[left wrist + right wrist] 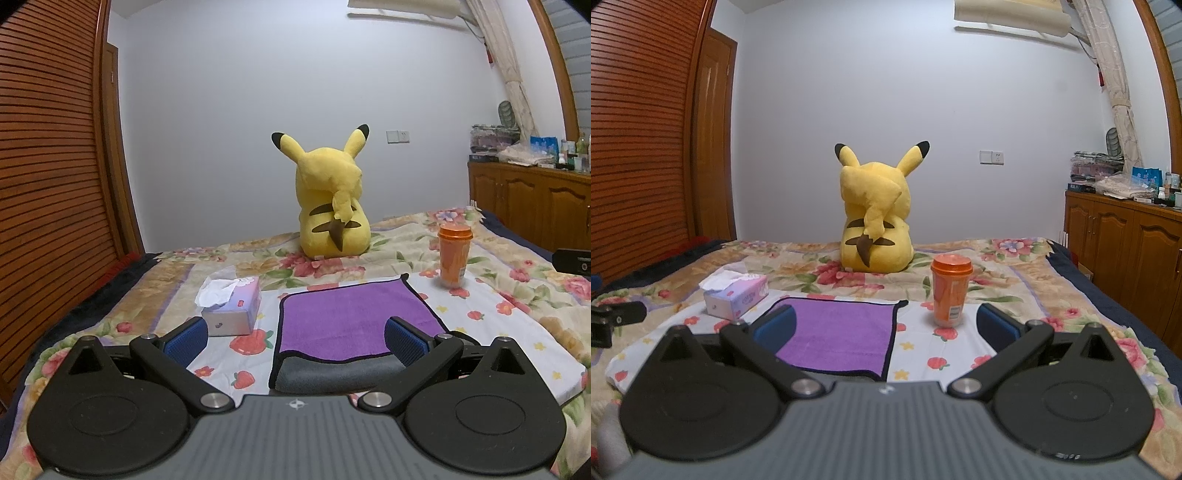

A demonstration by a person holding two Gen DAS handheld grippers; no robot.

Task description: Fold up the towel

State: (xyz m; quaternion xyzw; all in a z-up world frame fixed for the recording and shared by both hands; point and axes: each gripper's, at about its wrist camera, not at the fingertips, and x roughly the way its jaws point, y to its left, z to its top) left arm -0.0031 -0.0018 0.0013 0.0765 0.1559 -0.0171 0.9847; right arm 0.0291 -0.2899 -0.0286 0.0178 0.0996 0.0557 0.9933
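Observation:
A purple towel with a dark border lies on the flowered bedspread, its near edge turned over to show the grey underside. It also shows in the right wrist view, flat and left of centre. My left gripper is open, held above the towel's near edge, its blue pads apart and empty. My right gripper is open and empty, above the towel's near right corner. The left gripper's body shows at the left edge of the right wrist view.
A tissue box sits left of the towel. An orange cup stands at its far right, also in the right wrist view. A yellow plush toy sits further back. A wooden cabinet stands beyond the bed's right edge.

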